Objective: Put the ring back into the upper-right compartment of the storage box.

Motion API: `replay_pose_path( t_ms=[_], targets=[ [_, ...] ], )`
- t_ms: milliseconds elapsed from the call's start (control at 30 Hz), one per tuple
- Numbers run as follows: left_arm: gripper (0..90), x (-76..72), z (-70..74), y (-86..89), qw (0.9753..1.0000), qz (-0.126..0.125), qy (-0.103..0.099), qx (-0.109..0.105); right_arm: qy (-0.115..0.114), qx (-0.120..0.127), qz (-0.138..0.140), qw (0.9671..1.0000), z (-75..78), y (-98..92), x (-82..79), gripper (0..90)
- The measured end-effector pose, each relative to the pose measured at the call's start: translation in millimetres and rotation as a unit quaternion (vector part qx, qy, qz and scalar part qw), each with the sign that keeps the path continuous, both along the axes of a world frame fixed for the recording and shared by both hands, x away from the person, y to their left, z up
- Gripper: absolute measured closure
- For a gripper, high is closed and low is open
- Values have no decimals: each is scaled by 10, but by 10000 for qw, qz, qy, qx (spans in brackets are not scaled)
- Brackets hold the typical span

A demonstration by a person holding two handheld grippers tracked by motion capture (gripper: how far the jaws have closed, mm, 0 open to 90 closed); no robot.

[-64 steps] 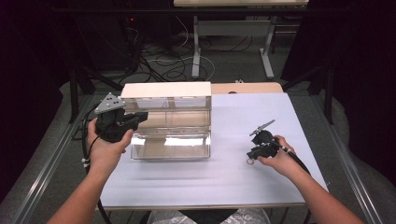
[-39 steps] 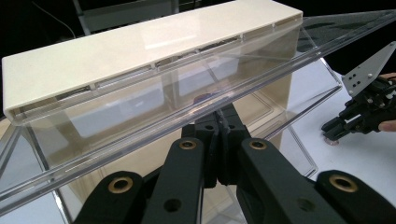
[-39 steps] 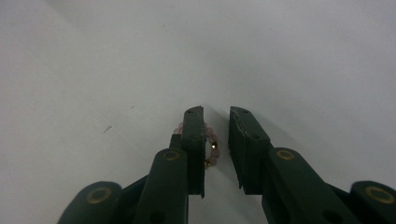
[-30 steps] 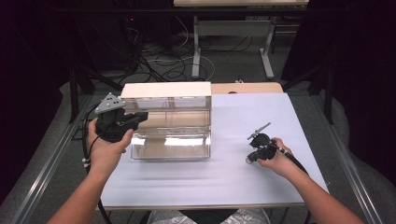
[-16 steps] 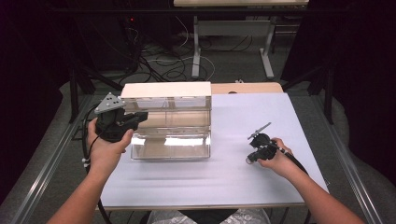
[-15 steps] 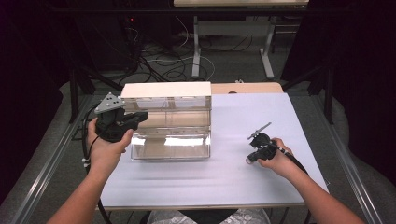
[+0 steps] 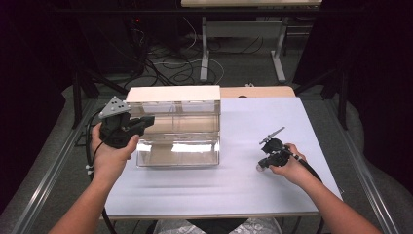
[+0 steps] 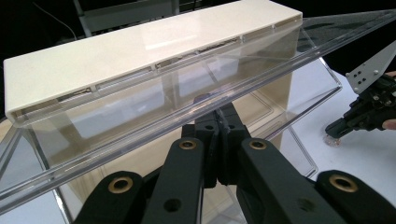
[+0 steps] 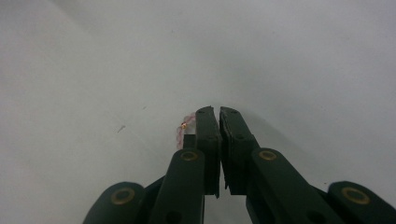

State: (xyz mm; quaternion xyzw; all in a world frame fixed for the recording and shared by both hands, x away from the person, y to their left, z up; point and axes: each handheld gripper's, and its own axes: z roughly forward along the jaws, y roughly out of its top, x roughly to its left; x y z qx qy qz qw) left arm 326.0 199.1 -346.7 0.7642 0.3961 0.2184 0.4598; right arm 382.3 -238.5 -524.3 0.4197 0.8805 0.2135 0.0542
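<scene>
A clear plastic box [image 7: 178, 146] with a cream back bar [image 7: 170, 92] stands on the left half of the white table [image 7: 272, 117]. My left gripper [image 7: 148, 119] is at its left end. In the left gripper view the gripper [image 8: 223, 114] is shut on the front edge of the clear lid [image 8: 140, 135], which slopes up from the cream bar [image 8: 140, 51]. My right gripper [image 7: 263, 165] points down at the table on the right. Its jaws [image 9: 215, 112] are shut, and a small pink beaded piece [image 9: 182, 128] sticks out beside the left jaw, low over the table.
A brown board [image 7: 255, 91] lies behind the white sheet at the table's far edge. Beyond it are desk legs [image 7: 204, 53] and loose cables [image 7: 170, 68] on the floor. Metal rails [image 7: 44, 180] run along both sides of the table.
The right gripper has shifted slightly toward me and lower to the table. The left gripper and the lid have stayed where they were.
</scene>
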Motion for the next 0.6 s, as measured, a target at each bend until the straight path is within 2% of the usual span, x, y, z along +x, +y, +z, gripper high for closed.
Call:
replay_pose_path(
  t_ms=[33, 67, 100, 267, 367, 400, 467, 533, 567, 600],
  targets=[
    [900, 0, 0, 0, 10000, -1, 2, 2, -9, 53, 49, 10000, 0, -3, 5, 872],
    [900, 0, 0, -1, 10000, 0, 0, 2, 42, 126, -94, 9999, 2, 13, -16, 872],
    [900, 1, 0, -1, 10000, 0, 0, 0, -94, 238, 25, 9997, -9, 9, -3, 872],
    [900, 0, 2, -4, 10000, -3, 1, -7, -179, 242, 26, 9995, 43, 14, -11, 872],
    [900, 1, 2, -4, 10000, -14, -1, -8, -194, 349, -41, 9992, 82, 31, -28, 872],
    [900, 1, 2, -4, 10000, -13, -1, -6, -248, 347, 23, 9991, 91, 30, -23, 872],
    [900, 1, 3, -4, 10000, -13, -3, -6, -53, 222, 63, 9997, 157, 34, -31, 872],
    [900, 0, 3, -5, 10000, -13, -6, -9, -282, 389, 23, 9988, 153, 48, -35, 872],
    [900, 0, 4, -5, 10000, -11, -7, -8, -271, 339, 83, 9990, 176, 48, -33, 872],
    [900, 0, 4, -5, 10000, -12, -7, -8, -485, 594, 41, 9970, 151, 62, -37, 872]
  ],
)
